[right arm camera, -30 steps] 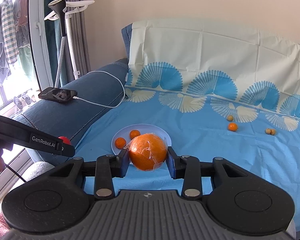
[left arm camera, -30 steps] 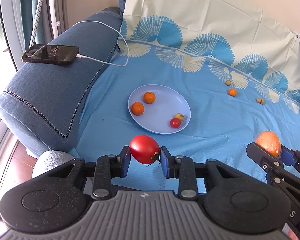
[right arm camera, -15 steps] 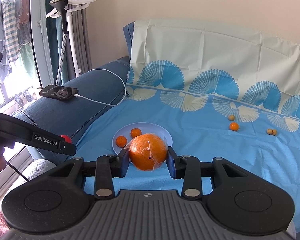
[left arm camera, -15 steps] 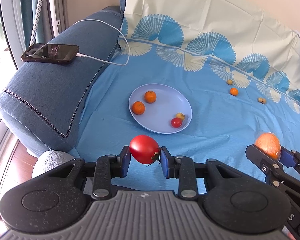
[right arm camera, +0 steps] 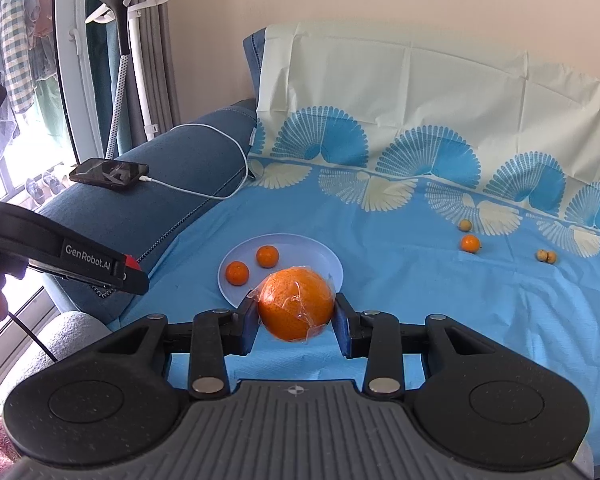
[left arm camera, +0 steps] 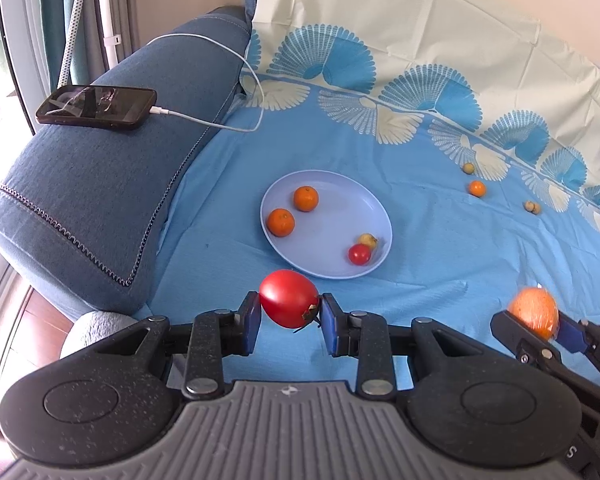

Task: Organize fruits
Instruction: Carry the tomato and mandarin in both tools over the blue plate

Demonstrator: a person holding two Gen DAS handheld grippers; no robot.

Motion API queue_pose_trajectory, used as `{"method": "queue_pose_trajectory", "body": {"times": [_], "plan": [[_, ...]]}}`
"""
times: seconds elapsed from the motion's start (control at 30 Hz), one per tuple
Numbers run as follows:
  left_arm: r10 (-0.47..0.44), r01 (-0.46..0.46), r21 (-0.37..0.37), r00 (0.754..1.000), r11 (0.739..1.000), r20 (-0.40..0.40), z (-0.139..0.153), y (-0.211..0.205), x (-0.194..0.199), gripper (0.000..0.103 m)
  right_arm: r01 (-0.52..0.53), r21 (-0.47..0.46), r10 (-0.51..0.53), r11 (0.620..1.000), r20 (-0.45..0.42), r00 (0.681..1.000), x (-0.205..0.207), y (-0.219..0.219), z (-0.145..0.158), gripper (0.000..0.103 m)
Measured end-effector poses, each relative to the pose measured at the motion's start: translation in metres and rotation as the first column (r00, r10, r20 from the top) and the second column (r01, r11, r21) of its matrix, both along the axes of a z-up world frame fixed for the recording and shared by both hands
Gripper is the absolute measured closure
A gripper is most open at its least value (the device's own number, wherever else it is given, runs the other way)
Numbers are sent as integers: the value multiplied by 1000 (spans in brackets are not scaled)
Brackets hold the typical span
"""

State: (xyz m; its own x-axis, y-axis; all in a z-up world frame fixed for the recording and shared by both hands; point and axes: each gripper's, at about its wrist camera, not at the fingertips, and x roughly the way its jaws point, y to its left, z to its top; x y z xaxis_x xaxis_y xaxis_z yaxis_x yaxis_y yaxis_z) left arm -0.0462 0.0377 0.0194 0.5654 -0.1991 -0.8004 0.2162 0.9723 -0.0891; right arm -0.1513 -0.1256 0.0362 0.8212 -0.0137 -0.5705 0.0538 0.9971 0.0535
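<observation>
My left gripper (left arm camera: 289,316) is shut on a red tomato (left arm camera: 289,298), held just short of the near rim of the pale blue plate (left arm camera: 332,204). On the plate lie two small oranges (left arm camera: 281,222), a small red tomato (left arm camera: 359,254) and a yellowish fruit (left arm camera: 367,239). My right gripper (right arm camera: 296,322) is shut on a large plastic-wrapped orange (right arm camera: 296,307), in front of the same plate (right arm camera: 332,262). That orange (left arm camera: 535,311) also shows at the lower right of the left wrist view. The left gripper's side (right arm camera: 80,264) shows at the left of the right wrist view.
A phone (left arm camera: 96,106) on a white cable (left arm camera: 220,126) lies on the blue sofa arm (left arm camera: 100,200). Loose on the blue sheet at the back right are a small orange (left arm camera: 477,188) and little yellowish fruits (left arm camera: 532,207). A garment steamer (right arm camera: 120,40) stands by the window.
The left gripper has crept a little toward the plate with the tomato. The right gripper keeps nearly still with its orange.
</observation>
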Motion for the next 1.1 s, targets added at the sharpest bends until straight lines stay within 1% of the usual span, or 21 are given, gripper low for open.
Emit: {"method": "queue_pose_trajectory", "body": {"times": [0.2, 0.3, 0.53, 0.67, 0.87, 1.1], "plan": [[24, -24, 0, 1000, 1000, -15, -7, -7, 26, 68, -7, 13, 8, 1000, -46, 999, 18, -3, -12, 64], [28, -28, 13, 999, 1000, -24, -13, -14, 43, 68, -14, 19, 15, 1000, -66, 998, 30, -4, -18, 64], [28, -25, 46, 998, 999, -58, -35, -31, 95, 68, -4, 35, 7, 999, -92, 996, 79, -14, -36, 64], [-1, 5, 44, 995, 999, -98, -54, -45, 123, 68, -11, 35, 15, 999, -112, 994, 111, -20, -52, 64], [-23, 35, 92, 991, 995, -133, -91, -65, 161, 68, -32, 34, 36, 999, -138, 990, 158, -25, -82, 64], [-37, 59, 137, 987, 989, -160, -125, -79, 190, 68, -40, 31, 45, 999, -181, 982, 202, -34, -115, 63]]}}
